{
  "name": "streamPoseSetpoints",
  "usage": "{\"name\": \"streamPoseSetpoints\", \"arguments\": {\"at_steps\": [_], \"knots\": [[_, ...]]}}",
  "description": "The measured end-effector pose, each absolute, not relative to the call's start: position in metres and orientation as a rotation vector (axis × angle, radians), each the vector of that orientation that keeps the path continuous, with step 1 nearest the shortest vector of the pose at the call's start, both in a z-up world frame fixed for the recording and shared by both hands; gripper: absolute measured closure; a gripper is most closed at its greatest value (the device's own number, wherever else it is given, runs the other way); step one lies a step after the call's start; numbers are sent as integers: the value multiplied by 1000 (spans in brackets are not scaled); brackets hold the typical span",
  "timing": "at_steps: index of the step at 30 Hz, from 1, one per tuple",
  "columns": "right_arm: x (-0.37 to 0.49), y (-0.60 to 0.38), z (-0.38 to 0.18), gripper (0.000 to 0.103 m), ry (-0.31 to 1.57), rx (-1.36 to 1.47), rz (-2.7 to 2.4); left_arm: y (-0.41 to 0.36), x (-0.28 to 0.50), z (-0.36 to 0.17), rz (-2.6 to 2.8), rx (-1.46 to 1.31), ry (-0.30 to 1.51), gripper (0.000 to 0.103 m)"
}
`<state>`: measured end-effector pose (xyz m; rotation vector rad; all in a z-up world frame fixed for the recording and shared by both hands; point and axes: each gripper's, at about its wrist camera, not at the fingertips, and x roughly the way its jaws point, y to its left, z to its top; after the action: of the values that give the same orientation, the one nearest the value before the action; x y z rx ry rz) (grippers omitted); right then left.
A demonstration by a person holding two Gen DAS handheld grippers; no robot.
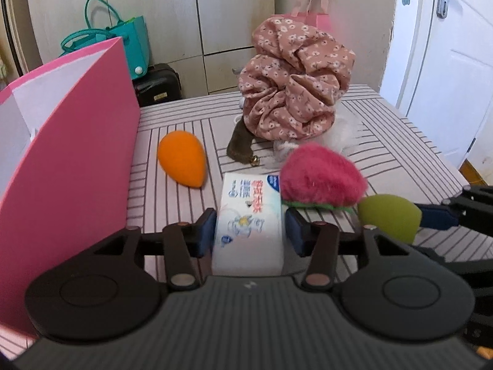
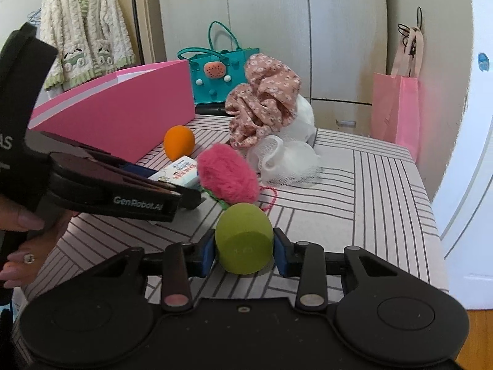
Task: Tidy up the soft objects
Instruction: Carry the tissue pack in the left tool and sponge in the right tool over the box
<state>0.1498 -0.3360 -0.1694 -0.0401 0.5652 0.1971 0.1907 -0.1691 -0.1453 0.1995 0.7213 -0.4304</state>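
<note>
My left gripper (image 1: 250, 231) is shut on a white tissue pack (image 1: 249, 225), also seen in the right wrist view (image 2: 180, 171). My right gripper (image 2: 243, 248) is shut on a green makeup sponge (image 2: 243, 242), which shows at the right of the left wrist view (image 1: 389, 215). A fluffy pink strawberry (image 1: 322, 177) (image 2: 226, 178) lies between them on the striped table (image 1: 400, 141). An orange sponge (image 1: 181, 158) (image 2: 178, 141) lies beside the open pink box (image 1: 67, 154) (image 2: 123, 114). A floral pink scrunchie (image 1: 295, 83) (image 2: 262, 101) sits on white mesh puffs (image 2: 289, 160).
A brown furry piece with a small bell (image 1: 242, 149) lies under the scrunchie. A teal bag (image 2: 222, 74) stands behind the table, a pink paper bag (image 2: 396, 108) at the right by the wall. The table's right edge (image 2: 431, 215) drops near a white door.
</note>
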Motion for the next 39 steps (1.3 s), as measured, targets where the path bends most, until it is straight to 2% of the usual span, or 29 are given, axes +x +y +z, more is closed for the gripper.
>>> {"name": "streamPoseSetpoints", "arguments": {"at_steps": [2,4,7,15,39], "knots": [[150,-337,-171,60,570,-33,195,-170,192,-147,-440,194,710,47],[150,-339,-172,60,565,-22,199,-169,191,-149,-442,191,695,47],[150,-339,-173,60,561,-22,199,-168,186,-150,-453,202,665,64],[140,-339,-170,61,527,-1,199,-160,175,-145,-478,168,682,64],[109,-323,-153,61,608,-27,137,-106,116,-116,-544,131,687,64]]}}
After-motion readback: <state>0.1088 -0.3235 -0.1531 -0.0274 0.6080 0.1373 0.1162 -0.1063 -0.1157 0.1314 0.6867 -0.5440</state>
